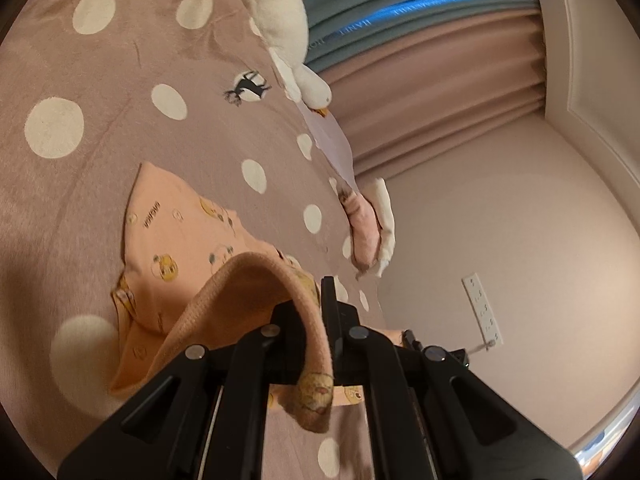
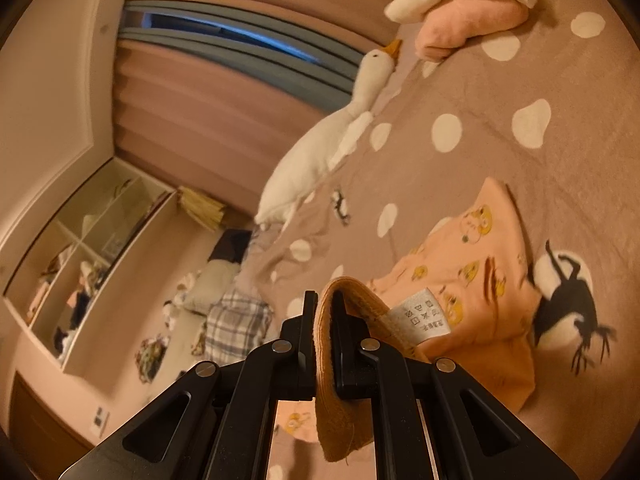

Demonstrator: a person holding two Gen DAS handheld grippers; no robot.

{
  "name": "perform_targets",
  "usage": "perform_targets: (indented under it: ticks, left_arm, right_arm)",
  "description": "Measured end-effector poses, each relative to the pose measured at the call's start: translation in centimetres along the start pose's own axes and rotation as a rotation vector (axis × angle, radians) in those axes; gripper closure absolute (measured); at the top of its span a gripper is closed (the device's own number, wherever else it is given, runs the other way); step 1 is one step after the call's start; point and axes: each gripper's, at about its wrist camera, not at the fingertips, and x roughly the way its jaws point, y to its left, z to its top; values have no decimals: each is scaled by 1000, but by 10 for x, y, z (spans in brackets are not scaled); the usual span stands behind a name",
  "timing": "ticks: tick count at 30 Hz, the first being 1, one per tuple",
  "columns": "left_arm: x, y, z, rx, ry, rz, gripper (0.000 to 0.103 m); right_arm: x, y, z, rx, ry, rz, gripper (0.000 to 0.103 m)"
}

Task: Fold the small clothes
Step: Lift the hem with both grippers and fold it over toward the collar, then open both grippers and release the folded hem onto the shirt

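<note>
Closest to me, my left gripper (image 1: 320,320) has its fingers pressed together on the ribbed waistband (image 1: 256,280) of the small peach garment (image 1: 180,240), the band arching up and over between them. My right gripper (image 2: 324,320) does the same at the other end of that band — fingers closed tight on the ribbing, with the white care label (image 2: 420,316) hanging just beside them at about 2 o'clock. I judge I hold both ends of the band so the cloth hangs straight between my hands and can be carried over in one even fold; the label facing me suggests the inside of the band is turned up.

The rest of the garment trails away from the fingers and lies on the bed — toward 10 o'clock in the left view, toward 2 o'clock in the right view — so it is partly lifted, partly resting.

Under it is the dusty-pink bedspread (image 1: 80,200) with big cream dots and black deer figures, soft and a little rumpled. Farther on lie a white plush goose (image 2: 320,152) and a folded pink and white pile (image 2: 460,20), near the bed's far edge. Beyond are pleated pink curtains (image 1: 440,92), a plain wall with a power strip (image 1: 480,308), and in the right view an open shelf unit (image 2: 80,260) at 9 o'clock with clutter on the floor below.
</note>
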Motion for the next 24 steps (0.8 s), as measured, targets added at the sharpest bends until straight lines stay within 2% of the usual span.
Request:
perform_targets:
  ticks: [3,9,17,21,24]
  left_arm:
    - [5,9,8,-17,-12,21,101]
    - [24,22,19,-13,15,85,101]
    - [40,40,35,-58,-6,112,101]
    - [48,57,44,-106,-26,174,101]
    - [56,70,48,-140,-21,226,101]
  right_arm:
    - [9,-13,8,34,0,-33,93]
    - [24,-29,20,47,21,-87,93]
    - [54,-34,37,28,67,-155,93]
    - [69,-43,47,53,96,-192,93]
    - [76,-60,54,101,105,-264,93]
